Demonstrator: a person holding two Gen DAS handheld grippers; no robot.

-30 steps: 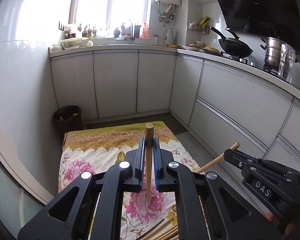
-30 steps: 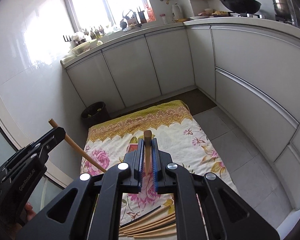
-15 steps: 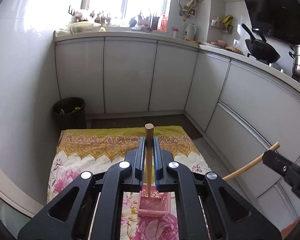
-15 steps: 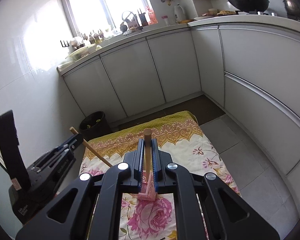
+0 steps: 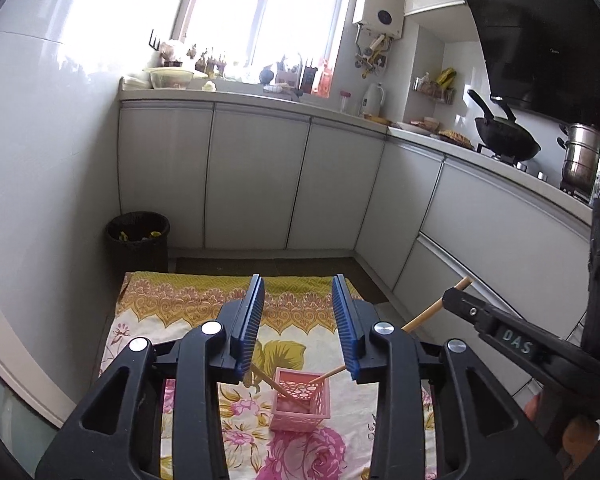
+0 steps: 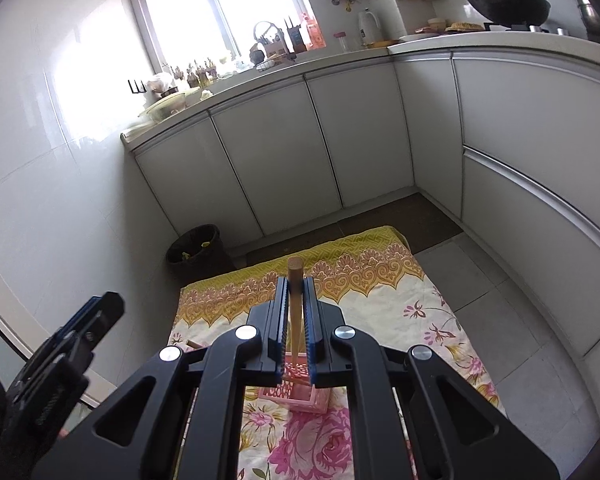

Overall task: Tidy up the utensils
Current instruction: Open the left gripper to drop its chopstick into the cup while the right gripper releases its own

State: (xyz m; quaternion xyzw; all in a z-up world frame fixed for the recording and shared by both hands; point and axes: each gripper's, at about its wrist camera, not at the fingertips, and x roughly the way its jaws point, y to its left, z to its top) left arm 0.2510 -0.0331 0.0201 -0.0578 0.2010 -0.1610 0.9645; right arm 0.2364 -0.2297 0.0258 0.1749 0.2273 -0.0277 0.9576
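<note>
Low in the frame over the pink basket (image 5: 300,404), the left claw (image 5: 298,328) has just been opening, nothing between its jaws, its chopstick (image 5: 278,388) dropped inside, while the right claw (image 6: 296,320) stays clamped on its own chopstick (image 6: 295,304), poised to follow.

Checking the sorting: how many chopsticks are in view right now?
2. One chopstick leans in the pink basket, free of the left gripper; the other chopstick is in the right gripper. More may be hidden.
</note>
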